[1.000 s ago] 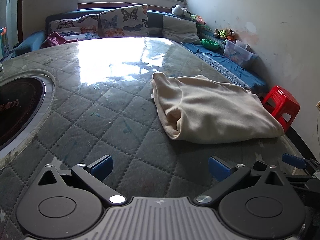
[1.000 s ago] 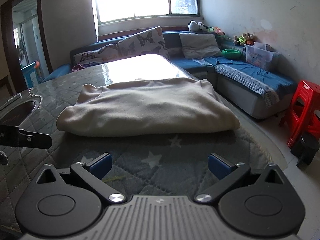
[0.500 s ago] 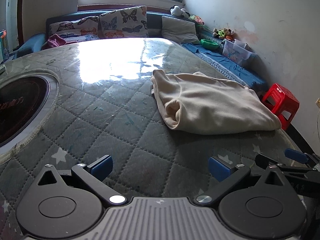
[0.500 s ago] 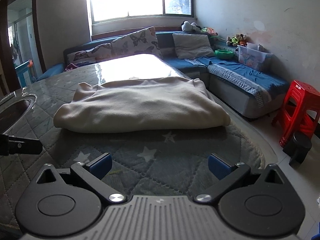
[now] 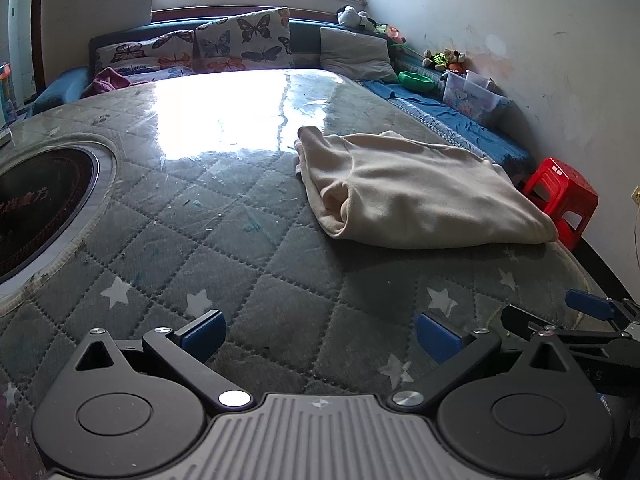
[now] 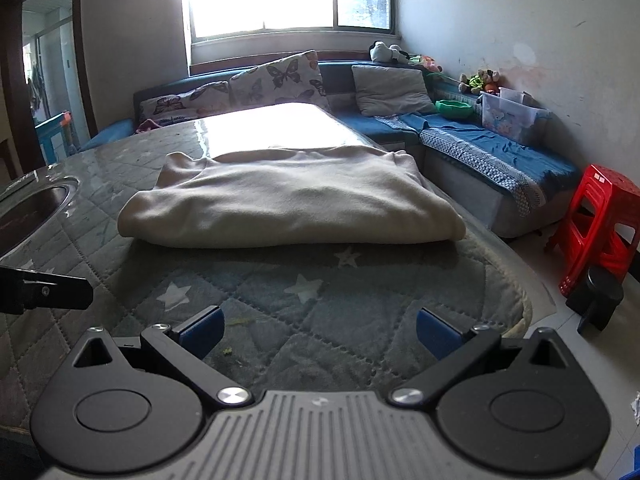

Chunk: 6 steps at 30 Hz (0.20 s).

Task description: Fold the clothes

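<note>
A folded cream garment (image 5: 416, 194) lies on the quilted grey table cover (image 5: 224, 248), toward the right far side. In the right wrist view the garment (image 6: 292, 204) lies straight ahead. My left gripper (image 5: 320, 334) is open and empty, low over the cover, well short of the garment. My right gripper (image 6: 318, 330) is open and empty, near the table's front edge, apart from the garment. The right gripper shows at the right edge of the left wrist view (image 5: 592, 320). Part of the left gripper shows at the left of the right wrist view (image 6: 44, 290).
A round inset cooktop (image 5: 36, 208) sits in the table at the left. A blue sofa (image 6: 460, 136) with butterfly cushions, a grey pillow, a green bowl and a plastic box runs behind and right. A red stool (image 6: 600, 224) and a small black stool (image 6: 600, 296) stand on the floor.
Both grippers have drawn back from the garment toward the table's near edge, so it looks smaller and farther. The garment has not moved.
</note>
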{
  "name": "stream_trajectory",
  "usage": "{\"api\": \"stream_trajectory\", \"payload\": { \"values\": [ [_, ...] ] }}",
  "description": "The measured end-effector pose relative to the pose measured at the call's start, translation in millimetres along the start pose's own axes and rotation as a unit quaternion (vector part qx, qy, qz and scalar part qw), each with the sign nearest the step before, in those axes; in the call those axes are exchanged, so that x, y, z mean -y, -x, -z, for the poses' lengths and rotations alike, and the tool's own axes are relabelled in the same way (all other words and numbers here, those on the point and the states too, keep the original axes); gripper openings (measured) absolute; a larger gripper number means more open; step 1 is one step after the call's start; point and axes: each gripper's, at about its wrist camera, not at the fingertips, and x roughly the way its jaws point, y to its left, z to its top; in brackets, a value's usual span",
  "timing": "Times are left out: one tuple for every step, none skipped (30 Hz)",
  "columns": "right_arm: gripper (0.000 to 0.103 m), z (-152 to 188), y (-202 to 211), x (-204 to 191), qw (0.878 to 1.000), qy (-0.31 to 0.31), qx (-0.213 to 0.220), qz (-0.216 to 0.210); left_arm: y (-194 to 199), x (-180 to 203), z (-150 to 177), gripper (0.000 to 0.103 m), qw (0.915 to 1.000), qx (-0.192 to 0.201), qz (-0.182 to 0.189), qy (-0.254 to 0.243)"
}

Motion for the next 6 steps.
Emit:
{"api": "stream_trajectory", "payload": {
  "values": [
    [0.103, 0.0, 0.4, -0.2, 1.0, 0.0, 0.0, -0.001, -0.1, 0.0, 0.1, 0.103, 1.0, 0.0, 0.0, 0.0],
    [0.103, -0.1, 0.8, -0.4, 1.0, 0.001, 0.001, -0.002, -0.2, 0.0, 0.2, 0.103, 1.0, 0.0, 0.0, 0.0],
    [0.103, -0.2, 1.0, -0.6, 1.0, 0.002, 0.001, -0.002, -0.3, 0.1, 0.3, 0.103, 1.0, 0.0, 0.0, 0.0],
    [0.103, -0.5, 1.1, -0.9, 1.0, 0.003, 0.002, -0.003, -0.3, 0.1, 0.4, 0.103, 1.0, 0.0, 0.0, 0.0],
    [0.103, -0.6, 1.2, -1.1, 1.0, 0.003, 0.002, -0.003, 0.0, 0.3, 0.6, 0.103, 1.0, 0.001, -0.001, 0.0],
    [0.103, -0.7, 1.2, -1.3, 1.0, 0.004, 0.003, -0.004, 0.4, 0.4, 0.6, 0.103, 1.0, 0.002, 0.0, -0.001]
  ]
}}
